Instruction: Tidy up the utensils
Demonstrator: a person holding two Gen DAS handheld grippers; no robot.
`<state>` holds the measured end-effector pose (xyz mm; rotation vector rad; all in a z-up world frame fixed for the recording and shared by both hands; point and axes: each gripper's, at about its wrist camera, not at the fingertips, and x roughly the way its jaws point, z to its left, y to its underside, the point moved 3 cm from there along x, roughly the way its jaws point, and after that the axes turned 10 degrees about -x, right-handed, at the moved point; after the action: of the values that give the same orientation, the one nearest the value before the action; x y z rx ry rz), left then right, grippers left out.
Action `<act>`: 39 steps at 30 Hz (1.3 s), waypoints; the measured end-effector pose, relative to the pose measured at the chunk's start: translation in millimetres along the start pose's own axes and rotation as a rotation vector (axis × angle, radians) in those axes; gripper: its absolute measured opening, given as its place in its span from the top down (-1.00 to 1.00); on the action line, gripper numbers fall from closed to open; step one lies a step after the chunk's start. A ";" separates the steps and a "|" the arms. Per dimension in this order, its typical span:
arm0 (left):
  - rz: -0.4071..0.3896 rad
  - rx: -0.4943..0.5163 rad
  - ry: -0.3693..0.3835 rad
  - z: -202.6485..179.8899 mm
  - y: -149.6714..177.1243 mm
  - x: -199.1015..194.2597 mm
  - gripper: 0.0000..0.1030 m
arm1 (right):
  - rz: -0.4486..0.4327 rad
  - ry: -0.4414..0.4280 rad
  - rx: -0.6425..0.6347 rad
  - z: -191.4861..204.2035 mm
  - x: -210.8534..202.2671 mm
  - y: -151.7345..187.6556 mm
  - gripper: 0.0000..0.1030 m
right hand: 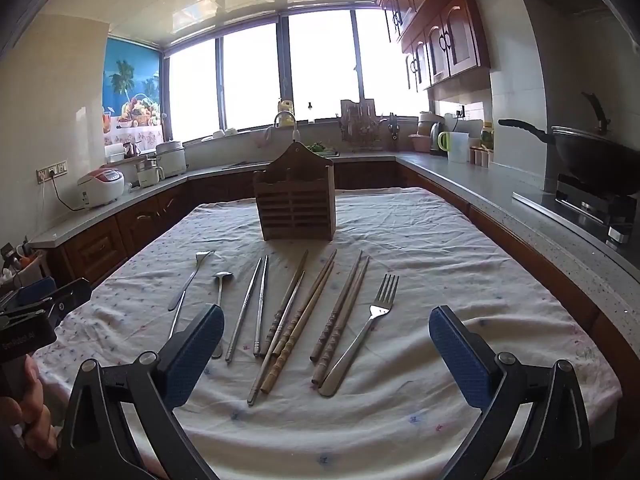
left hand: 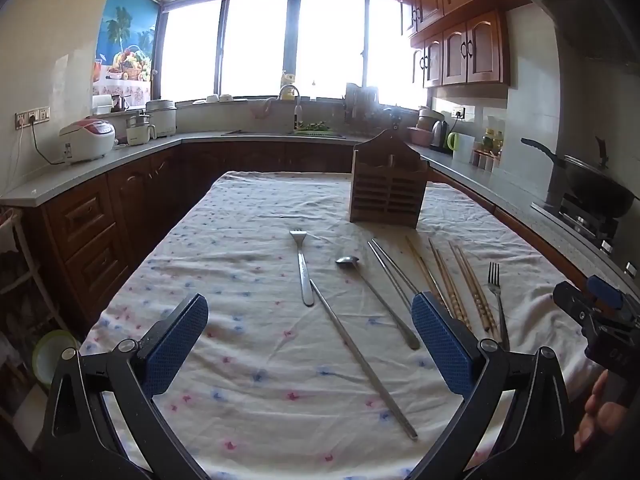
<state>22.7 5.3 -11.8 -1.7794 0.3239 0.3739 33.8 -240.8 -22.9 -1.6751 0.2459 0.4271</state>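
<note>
Utensil holder [right hand: 295, 204] stood upright on the cloth-covered table [right hand: 440, 240], centre of the right wrist frame, behind a row of utensils. In that row, left to right: small fork [right hand: 191, 278], spoon [right hand: 220, 292], metal chopstick pair [right hand: 252, 306], three wooden chopstick pairs [right hand: 304, 320], large fork [right hand: 368, 322]. A single metal chopstick [left hand: 362, 360] lay below the small fork in the left wrist frame. Countertop [right hand: 460, 176] ran behind and to the right of the table; wok [right hand: 592, 156] on the stove at right edge; rice cooker [right hand: 102, 186] at left.
</note>
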 end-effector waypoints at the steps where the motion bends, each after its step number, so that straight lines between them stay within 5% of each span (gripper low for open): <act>1: 0.000 -0.002 0.000 0.3 -0.1 0.2 -1.00 | -0.001 0.000 0.000 -0.1 0.0 -0.5 -1.00; 39: -0.018 0.001 0.003 -2.0 -1.0 -2.7 -1.00 | -0.041 -0.020 0.016 0.3 -6.1 -5.9 -1.00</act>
<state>20.8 3.7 -9.4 -1.7806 0.3097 0.3586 30.6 -240.0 -15.0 -1.6567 0.1991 0.4105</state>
